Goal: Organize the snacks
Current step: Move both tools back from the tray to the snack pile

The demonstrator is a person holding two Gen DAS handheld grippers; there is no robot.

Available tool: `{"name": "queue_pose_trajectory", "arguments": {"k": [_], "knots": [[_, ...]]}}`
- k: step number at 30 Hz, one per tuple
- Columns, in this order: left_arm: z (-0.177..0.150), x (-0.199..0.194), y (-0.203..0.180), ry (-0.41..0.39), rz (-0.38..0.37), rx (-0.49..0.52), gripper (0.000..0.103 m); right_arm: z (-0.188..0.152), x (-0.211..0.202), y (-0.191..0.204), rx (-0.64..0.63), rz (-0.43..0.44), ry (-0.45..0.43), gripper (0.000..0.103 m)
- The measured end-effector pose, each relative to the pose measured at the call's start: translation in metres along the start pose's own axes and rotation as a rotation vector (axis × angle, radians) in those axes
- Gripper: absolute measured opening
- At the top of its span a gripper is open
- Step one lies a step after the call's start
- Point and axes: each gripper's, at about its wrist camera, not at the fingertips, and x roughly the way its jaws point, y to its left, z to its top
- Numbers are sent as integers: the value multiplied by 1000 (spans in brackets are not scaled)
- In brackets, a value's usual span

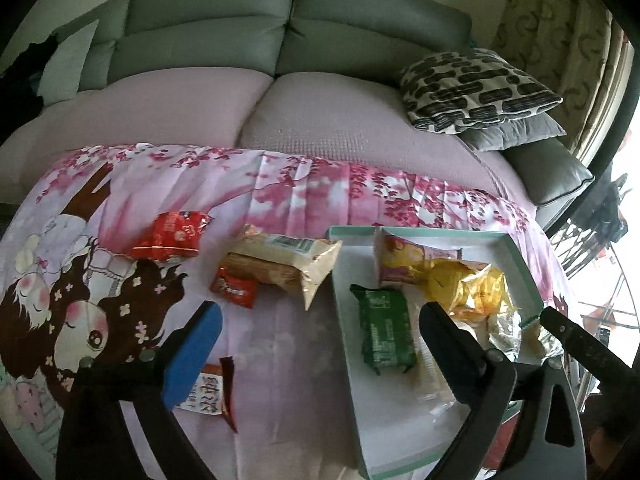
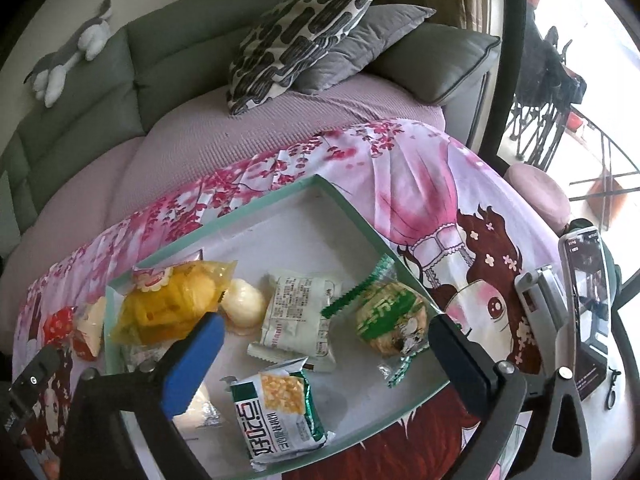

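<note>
Both the left tongs [image 1: 320,320] and right tongs [image 2: 326,340] are spread wide with nothing gripped, the right over the tray [image 2: 256,204] where snacks get collected, while loose packets like the red one [image 1: 170,236] are left out on the desk's cloth.

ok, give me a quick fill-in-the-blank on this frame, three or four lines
1. The green packet lies inside the ____.
2. The red packet lies on the printed cloth, ____ the tray.
3. Both the left gripper and right gripper have jaws that are ____.
4. The patterned cushion rests on the ____.

Missing words: tray; outside; open; sofa
</note>
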Motion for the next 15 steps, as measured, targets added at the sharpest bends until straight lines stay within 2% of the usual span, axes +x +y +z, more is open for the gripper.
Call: {"name": "queue_pose_trajectory", "arguments": {"k": [15], "knots": [[-3,-6,31,-13,10,-45,99,-3,-8,30,-30,17,-43,103]]}}
